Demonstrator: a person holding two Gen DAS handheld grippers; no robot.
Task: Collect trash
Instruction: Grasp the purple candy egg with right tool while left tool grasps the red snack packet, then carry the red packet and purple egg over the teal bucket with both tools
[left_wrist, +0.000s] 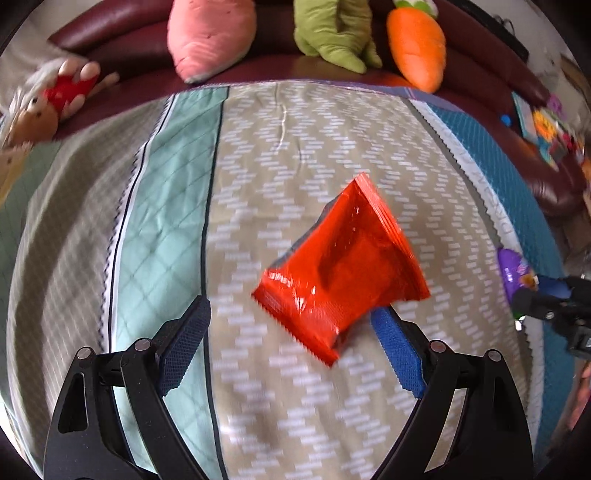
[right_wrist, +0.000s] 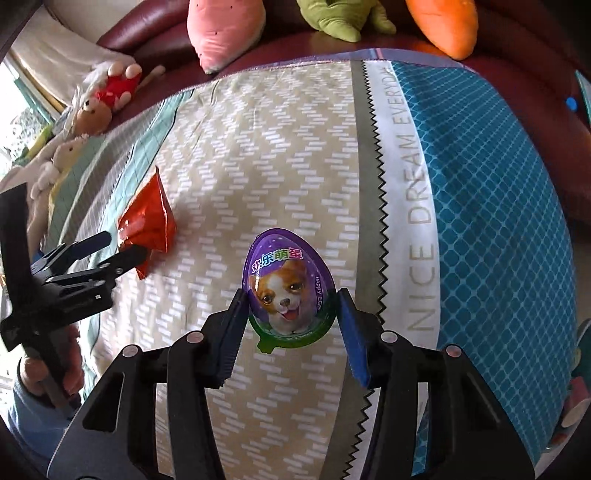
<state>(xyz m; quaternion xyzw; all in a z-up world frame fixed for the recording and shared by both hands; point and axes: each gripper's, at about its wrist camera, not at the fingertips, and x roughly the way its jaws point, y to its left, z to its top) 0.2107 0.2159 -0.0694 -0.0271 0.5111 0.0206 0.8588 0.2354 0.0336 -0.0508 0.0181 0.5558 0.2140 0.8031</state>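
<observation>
Two grippers: right gripper (right_wrist: 291, 295) clamps purple egg pack (right_wrist: 289, 287); left gripper (left_wrist: 291, 317) spread wide, red wrapper (left_wrist: 341, 269) at twelve o'clock.

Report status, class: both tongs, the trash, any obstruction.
Left tongs open, red wrapper between, ungripped. Right tongs shut on purple egg pack. Nothing blocking.

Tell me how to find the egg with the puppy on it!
Look at the patterned bedspread in front of the dark red sofa with its plush toys. On the beige zigzag stripe, beside the white band of lettering, the purple egg-shaped plastic package sits between the fingers of the right gripper. Unlike the plain, shiny red foil wrapper nearby, it shows a smiling puppy.
</observation>
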